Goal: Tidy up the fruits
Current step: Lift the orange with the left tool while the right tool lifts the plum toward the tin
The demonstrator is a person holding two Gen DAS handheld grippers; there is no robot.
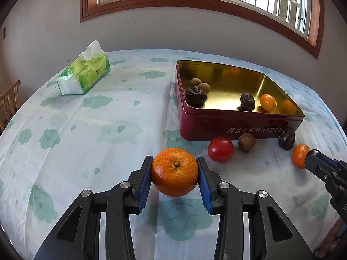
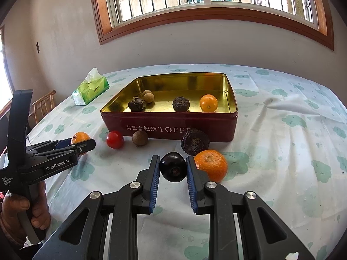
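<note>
Toffee tin (image 2: 169,127) sits open mid-table and should take both loads gently: the left gripper (image 1: 175,172) clamps a mandarin (image 1: 174,171), the right gripper (image 2: 172,170) clamps a dark plum (image 2: 172,170), each lowered inside before release.

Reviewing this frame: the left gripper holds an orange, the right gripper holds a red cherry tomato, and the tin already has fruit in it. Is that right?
Not quite. The right gripper is shut on a dark purple-black round fruit, as the right wrist view shows; the red cherry tomato lies on the table in front of the tin. The left gripper does hold an orange.
</note>
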